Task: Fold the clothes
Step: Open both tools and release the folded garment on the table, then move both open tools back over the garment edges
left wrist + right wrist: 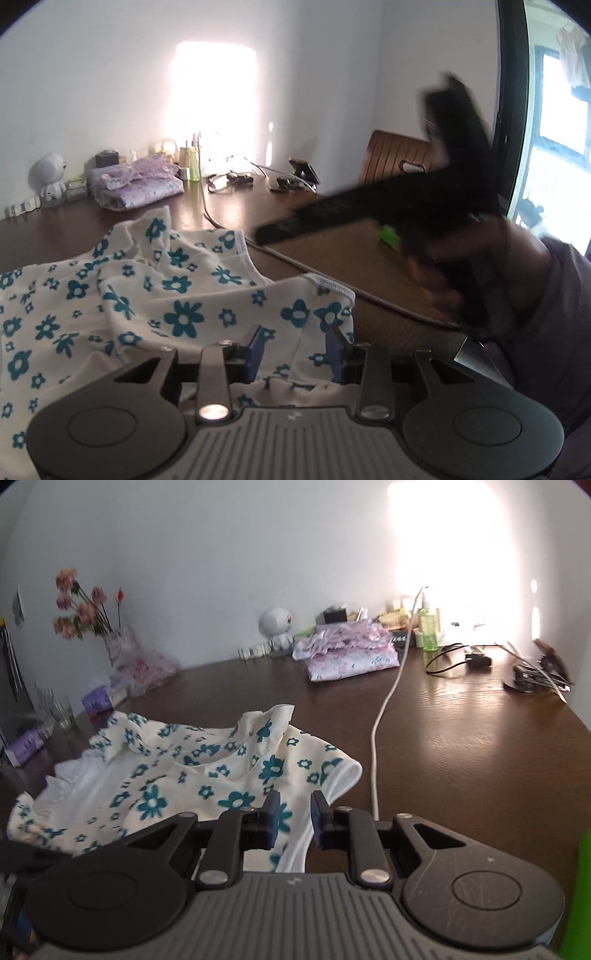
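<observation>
A white garment with teal flowers (pixel 147 295) lies rumpled on the brown table (pixel 325 254). My left gripper (pixel 295 347) hovers over its near edge beside a hemmed sleeve, its jaws apart with the fabric below and not pinched. In the right wrist view the same garment (pixel 184 775) spreads to the left, frilled hem at far left. My right gripper (pixel 295 819) stands narrowly open above the garment's right sleeve edge, with nothing pressed between the pads. From the left wrist view the right gripper (pixel 266 234) appears blurred, held by a hand above bare table to the garment's right.
A white cable (pixel 376 731) runs across the table just right of the garment. A folded lilac pile (pixel 351 657), bottles (pixel 428 631), a white toy robot (pixel 275 624) and small gadgets line the back wall. Flowers (pixel 85 609) stand at the left. A brown chair (pixel 395 158) is beyond the table.
</observation>
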Demonstrator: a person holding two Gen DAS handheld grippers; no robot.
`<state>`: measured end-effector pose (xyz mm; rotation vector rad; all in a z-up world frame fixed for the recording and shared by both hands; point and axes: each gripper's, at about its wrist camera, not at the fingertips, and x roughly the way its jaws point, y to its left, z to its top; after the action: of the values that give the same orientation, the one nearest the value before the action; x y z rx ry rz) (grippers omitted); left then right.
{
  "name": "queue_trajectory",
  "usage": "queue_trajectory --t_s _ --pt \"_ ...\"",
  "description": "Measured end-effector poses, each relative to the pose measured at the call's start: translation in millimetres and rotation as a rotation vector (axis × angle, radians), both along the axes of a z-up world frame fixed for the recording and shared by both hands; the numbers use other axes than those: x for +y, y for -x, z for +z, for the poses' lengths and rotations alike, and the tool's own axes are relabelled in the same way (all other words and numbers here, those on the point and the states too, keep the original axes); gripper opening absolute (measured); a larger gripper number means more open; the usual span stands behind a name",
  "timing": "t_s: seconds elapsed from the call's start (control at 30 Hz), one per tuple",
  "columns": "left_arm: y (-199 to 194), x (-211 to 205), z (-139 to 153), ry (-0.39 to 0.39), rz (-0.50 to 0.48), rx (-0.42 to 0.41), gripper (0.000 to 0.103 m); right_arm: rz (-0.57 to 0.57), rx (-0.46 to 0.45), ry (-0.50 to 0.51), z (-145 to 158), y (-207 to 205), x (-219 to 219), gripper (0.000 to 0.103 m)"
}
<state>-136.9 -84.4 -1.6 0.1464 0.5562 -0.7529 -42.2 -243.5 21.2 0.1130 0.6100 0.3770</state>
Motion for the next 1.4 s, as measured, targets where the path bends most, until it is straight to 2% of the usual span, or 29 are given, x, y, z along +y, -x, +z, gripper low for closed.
queue_trajectory --t_s 0.1,0.13,0.17,0.23,0.37,0.5,0.57,0.6,0.67,0.77,0.87,0.97,1.03,1.07,1.13,1.23,1.3,1.37,1.4 --pt "0 0 -7 -0.023 0.005 0.014 0.034 -0.012 0.043 0.114 -13 -24 20 0.015" --pt "1 2 -9 -0.022 0.005 0.017 0.033 -0.014 0.044 0.136 -15 -28 24 0.010" --pt "1 4 -11 -0.016 0.003 0.020 0.032 -0.016 0.038 0.150 -16 -31 26 0.002" --pt "1 6 -12 -0.011 -0.001 0.024 0.032 -0.031 0.017 0.152 -13 -36 27 0.000" --pt "1 4 -12 -0.015 -0.005 0.023 0.032 -0.068 -0.029 0.134 -5 -46 25 0.000" --pt "1 3 -13 -0.016 -0.006 0.017 0.033 -0.064 0.018 0.140 -17 -63 29 0.001" --pt "2 3 -13 -0.013 -0.005 0.014 0.034 -0.090 0.019 0.138 -17 -60 26 0.006" --pt "2 4 -13 -0.008 -0.005 0.013 0.034 -0.099 -0.001 0.127 -11 -54 23 0.008" --pt "2 5 -15 0.001 -0.010 0.009 0.035 -0.109 -0.056 0.104 4 -37 14 0.025" --pt "1 7 -14 0.014 -0.009 0.015 0.035 -0.085 -0.081 0.078 18 -11 5 0.027" --pt "0 15 -9 0.056 0.003 0.026 0.034 -0.045 -0.074 0.072 15 17 5 0.027" --pt "4 45 9 0.136 0.023 -0.015 0.037 0.025 -0.111 0.052 15 51 11 0.027" --pt "10 78 21 0.136 0.067 -0.066 0.043 0.112 -0.140 0.052 16 76 19 0.027" --pt "14 96 27 0.121 0.099 -0.089 0.048 0.161 -0.160 0.065 17 88 24 0.030" --pt "22 134 33 0.063 0.180 -0.126 0.049 0.229 -0.186 0.080 15 106 31 0.034" --pt "40 189 39 -0.061 0.308 -0.162 0.051 0.323 -0.220 0.099 11 128 42 0.035" --pt "54 219 42 -0.147 0.359 -0.203 0.055 0.383 -0.247 0.112 8 138 47 0.036" --pt "67 247 43 -0.193 0.407 -0.227 0.076 0.440 -0.280 0.121 4 147 53 0.041" --pt "70 259 42 -0.206 0.429 -0.213 0.076 0.472 -0.294 0.132 3 152 58 0.042"
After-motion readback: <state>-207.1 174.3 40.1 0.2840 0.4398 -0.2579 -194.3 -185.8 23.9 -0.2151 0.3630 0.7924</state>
